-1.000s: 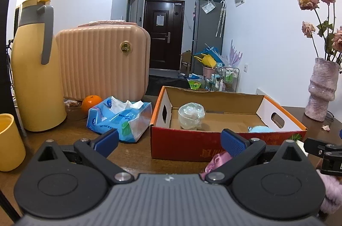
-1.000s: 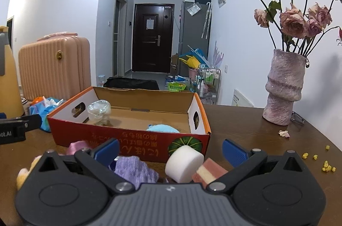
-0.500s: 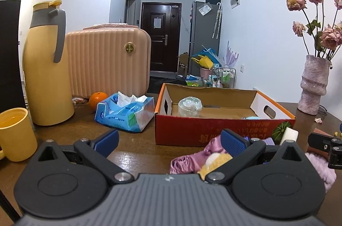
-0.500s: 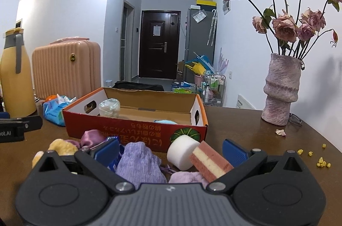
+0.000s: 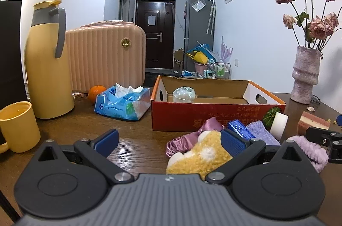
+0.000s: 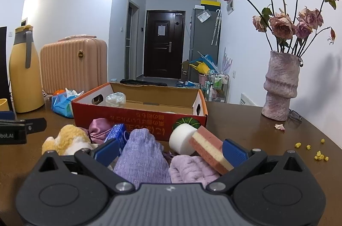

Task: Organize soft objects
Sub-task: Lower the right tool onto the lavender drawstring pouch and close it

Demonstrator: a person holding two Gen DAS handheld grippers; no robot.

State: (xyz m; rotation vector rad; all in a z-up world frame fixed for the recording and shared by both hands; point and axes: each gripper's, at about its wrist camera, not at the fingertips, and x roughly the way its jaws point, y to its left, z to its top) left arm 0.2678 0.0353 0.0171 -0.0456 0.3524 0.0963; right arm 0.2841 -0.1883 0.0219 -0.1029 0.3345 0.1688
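Pulled back from the box since a second ago, so the whole heap of soft things now shows in front of both cameras.

Wooden tabletop (image 5: 136,140) carrying everything. Red cardboard box (image 6: 139,119) standing open beyond the heap, with a crumpled clear plastic bundle (image 5: 183,94) inside near its left end. Peach suitcase (image 5: 104,55) and yellow thermos (image 5: 46,63) far left; pink vase (image 6: 280,85) of dried roses well right. Blue tissue pack (image 5: 124,105) beside the box.

Left gripper (image 5: 168,140) spread wide, holding nothing, right finger over the yellow plush toy (image 5: 198,155). Right gripper (image 6: 171,151) likewise released, over the purple knit cloth (image 6: 141,157) and lilac fluffy cloth (image 6: 190,168). Pink layered sponge (image 6: 210,150) leaning on the white foam cylinder (image 6: 181,138). Mauve satin scrunchie (image 6: 99,129) and blue mesh piece (image 6: 117,132) just before the box.
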